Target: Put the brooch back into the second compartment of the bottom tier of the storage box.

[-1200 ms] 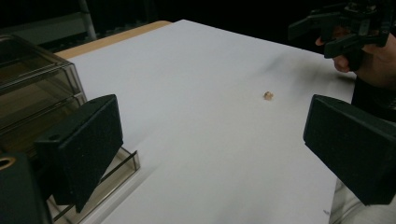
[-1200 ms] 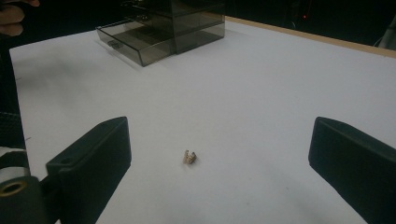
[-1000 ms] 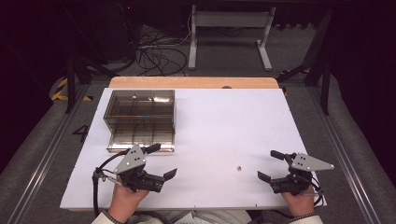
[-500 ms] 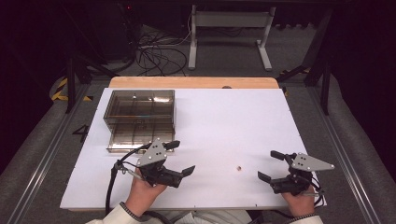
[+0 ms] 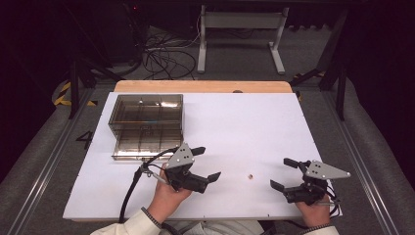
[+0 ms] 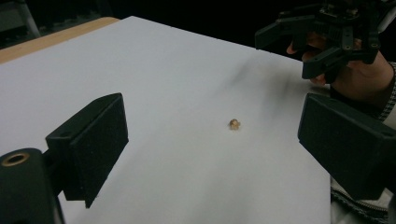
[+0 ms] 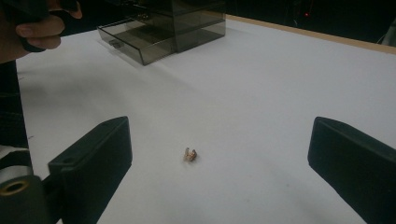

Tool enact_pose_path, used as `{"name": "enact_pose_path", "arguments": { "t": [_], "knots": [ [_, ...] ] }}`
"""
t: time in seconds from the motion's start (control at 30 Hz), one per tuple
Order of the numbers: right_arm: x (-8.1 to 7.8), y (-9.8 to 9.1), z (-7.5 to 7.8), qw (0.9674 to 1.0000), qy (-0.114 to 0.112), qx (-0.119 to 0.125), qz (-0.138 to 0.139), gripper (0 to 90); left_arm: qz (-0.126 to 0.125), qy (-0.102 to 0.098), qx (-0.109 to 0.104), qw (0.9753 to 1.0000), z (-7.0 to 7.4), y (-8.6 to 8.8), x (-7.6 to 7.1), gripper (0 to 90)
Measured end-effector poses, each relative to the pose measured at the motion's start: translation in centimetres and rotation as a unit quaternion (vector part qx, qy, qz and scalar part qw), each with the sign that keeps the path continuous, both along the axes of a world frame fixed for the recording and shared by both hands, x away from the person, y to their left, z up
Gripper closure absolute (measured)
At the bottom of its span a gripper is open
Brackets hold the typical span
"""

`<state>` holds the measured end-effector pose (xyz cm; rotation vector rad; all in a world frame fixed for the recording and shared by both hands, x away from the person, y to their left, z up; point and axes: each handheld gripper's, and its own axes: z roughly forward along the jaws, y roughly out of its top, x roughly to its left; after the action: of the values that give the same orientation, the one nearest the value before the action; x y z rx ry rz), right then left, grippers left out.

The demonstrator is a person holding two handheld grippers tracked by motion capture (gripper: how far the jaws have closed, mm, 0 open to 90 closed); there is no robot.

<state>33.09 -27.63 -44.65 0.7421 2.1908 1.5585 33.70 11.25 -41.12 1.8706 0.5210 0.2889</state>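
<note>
We see both grippers with jaws spread wide and nothing between them. The left gripper, held in the left hand, points toward the right side of the white table, its grey three-cornered plate tilted up. The right gripper, held in the right hand at the near right corner, points left, so the two face each other across the near part of the table.

Between them lies a small tan object, alone on the bare surface and touching neither gripper. In the left gripper view it sits just ahead of the open jaws, with the right gripper farther off at upper right. In the right gripper view it also rests ahead, between the two black pads. It is too small for us to tell its long axis or which way it points.

At the far left of the table stands a smoky transparent drawer box, its lower drawer pulled out toward the person. A pale sleeve shows at the near edge.
</note>
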Motion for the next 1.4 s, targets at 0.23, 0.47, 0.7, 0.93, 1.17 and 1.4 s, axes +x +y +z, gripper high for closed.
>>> {"name": "enact_pose_path", "arguments": {
  "t": [0.23, 0.47, 0.7, 0.93, 1.17, 1.4],
  "knots": [
    [0.0, 0.0, 0.0, 1.0000, 0.001, 0.000, 0.002, 7.1, -0.013, 0.005, 0.009, 0.9999, -0.5, -2.0, 0.5, 9.8],
    [0.0, -0.1, 0.0, 1.0000, 0.002, 0.000, 0.003, 7.3, -0.023, 0.012, 0.013, 0.9996, -1.1, -3.6, 1.0, 9.9],
    [0.0, -0.1, 0.0, 1.0000, 0.002, 0.000, 0.004, 7.3, -0.022, 0.018, 0.025, 0.9993, -1.8, -5.1, 1.4, 12.4],
    [0.0, -0.1, 0.0, 1.0000, 0.002, 0.001, 0.004, 7.3, -0.033, 0.023, 0.034, 0.9986, -2.5, -6.5, 1.8, 12.7],
    [0.0, -0.2, 0.0, 1.0000, 0.002, 0.003, 0.003, 7.3, -0.041, 0.029, 0.033, 0.9982, -3.3, -7.7, 2.3, 13.6],
    [0.1, -0.3, 0.0, 1.0000, 0.004, 0.005, 0.004, 7.3, -0.045, 0.039, 0.030, 0.9978, -4.0, -8.7, 2.8, 13.9]
  ]
}}
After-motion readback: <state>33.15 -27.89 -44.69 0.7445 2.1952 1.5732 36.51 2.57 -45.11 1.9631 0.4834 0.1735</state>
